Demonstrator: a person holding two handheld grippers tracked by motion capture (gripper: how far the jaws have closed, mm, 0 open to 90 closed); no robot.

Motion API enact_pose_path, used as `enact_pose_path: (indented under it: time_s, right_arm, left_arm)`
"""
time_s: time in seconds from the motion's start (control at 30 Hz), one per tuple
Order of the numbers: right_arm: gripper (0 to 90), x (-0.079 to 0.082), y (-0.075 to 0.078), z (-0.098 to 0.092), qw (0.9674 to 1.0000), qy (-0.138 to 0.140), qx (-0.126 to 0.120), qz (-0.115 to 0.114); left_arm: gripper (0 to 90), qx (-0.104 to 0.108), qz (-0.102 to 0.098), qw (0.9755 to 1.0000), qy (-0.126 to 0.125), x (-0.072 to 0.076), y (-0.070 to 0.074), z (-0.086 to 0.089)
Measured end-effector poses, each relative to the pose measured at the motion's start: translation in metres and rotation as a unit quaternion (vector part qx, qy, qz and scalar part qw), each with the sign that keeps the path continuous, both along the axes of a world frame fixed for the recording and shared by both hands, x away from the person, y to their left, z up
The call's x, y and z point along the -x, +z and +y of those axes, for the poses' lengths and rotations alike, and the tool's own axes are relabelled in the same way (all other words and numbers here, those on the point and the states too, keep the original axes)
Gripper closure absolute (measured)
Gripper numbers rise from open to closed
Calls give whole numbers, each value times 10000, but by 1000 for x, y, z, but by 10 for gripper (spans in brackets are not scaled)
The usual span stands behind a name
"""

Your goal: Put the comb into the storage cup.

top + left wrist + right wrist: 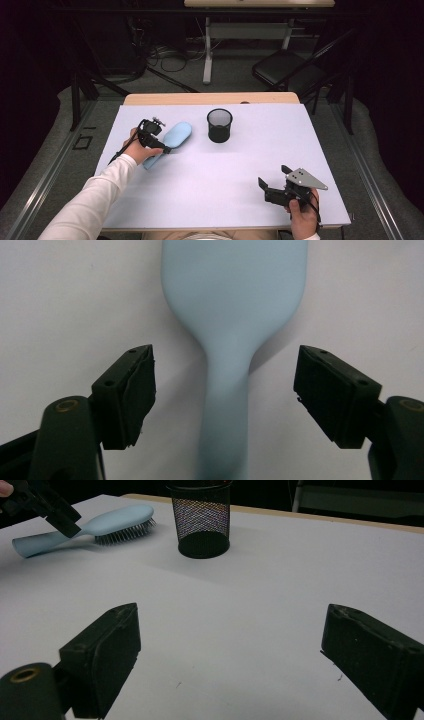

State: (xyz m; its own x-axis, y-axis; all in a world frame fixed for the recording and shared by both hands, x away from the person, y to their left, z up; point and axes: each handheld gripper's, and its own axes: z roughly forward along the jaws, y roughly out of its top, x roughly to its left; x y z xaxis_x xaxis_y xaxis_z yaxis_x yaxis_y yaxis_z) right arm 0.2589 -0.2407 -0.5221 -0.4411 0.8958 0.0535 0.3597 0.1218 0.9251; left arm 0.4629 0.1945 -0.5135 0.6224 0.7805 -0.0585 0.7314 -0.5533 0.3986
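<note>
A pale blue hairbrush (178, 134) lies bristles down at the left of the white table (225, 170), its handle pointing toward the person. In the left gripper view, my left gripper (225, 390) straddles the brush handle (225, 405). Both pads stand clear of it, with a gap on each side. From above, the left gripper (162, 146) sits over the handle. My right gripper (273, 176) rests open near the front right of the table with nothing between its pads (107, 655). A black mesh cup (219, 125) stands upright behind the table's middle, to the right of the brush.
In the right gripper view, the mesh cup (202, 520) and the brush (117, 522) lie far ahead across bare table. A black chair (285, 67), a desk leg (207, 50) and cables stand on the floor beyond the far edge.
</note>
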Motion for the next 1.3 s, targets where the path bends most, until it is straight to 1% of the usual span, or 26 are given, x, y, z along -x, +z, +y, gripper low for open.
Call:
enact_pose_path:
  time_s: [0.13, 0.23, 0.27, 0.33, 0.4, 0.47, 0.53, 0.6, 0.67, 0.73, 0.77, 0.9, 1.0, 1.3]
  right_arm:
    - [87, 0, 0, 0, 10000, -1, -1, 3]
    - [87, 0, 0, 0, 10000, 1, -3, 8]
    - [86, 0, 0, 0, 10000, 2, -7, 12]
    - [86, 0, 0, 0, 10000, 4, -7, 15]
    - [87, 0, 0, 0, 10000, 4, -6, 19]
    - [87, 0, 0, 0, 10000, 4, -10, 22]
    - [86, 0, 0, 0, 10000, 7, -9, 21]
    - [87, 0, 0, 0, 10000, 8, -1, 33]
    - [87, 0, 0, 0, 10000, 8, -1, 41]
    - [86, 0, 0, 0, 10000, 11, 3, 31]
    - [87, 0, 0, 0, 10000, 11, -3, 31]
    - [88, 0, 0, 0, 10000, 9, 5, 28]
    - [89, 0, 0, 0, 10000, 11, 16, 18]
    - [89, 0, 0, 0, 10000, 9, 18, 34]
  left_arm:
    - [335, 29, 54, 10000, -30, 0, -1, -1]
    - [356, 38, 78, 10000, -20, 0, -3, -2]
    - [372, -7, 64, 10000, -16, 0, -4, -2]
    - [378, -3, 89, 10000, -22, -1, -4, -3]
    - [406, -59, 87, 9999, -36, -1, -5, -3]
    - [413, -83, 94, 9999, -24, -1, -7, -4]
    - [446, -143, 80, 9999, 11, -1, -8, -5]
    - [457, -186, 43, 9998, -9, -2, -10, -5]
    - [473, -186, 58, 9998, -18, -3, -11, -6]
    - [474, -177, 25, 9998, 14, -3, -12, -6]
    - [481, -201, 50, 9998, 3, -3, -13, -6]
    - [553, -171, 53, 9998, -37, -3, -14, -7]
    - [584, -232, 43, 9997, -41, -3, -15, -7]
    - [620, -234, 7, 9997, -34, -3, -18, -9]
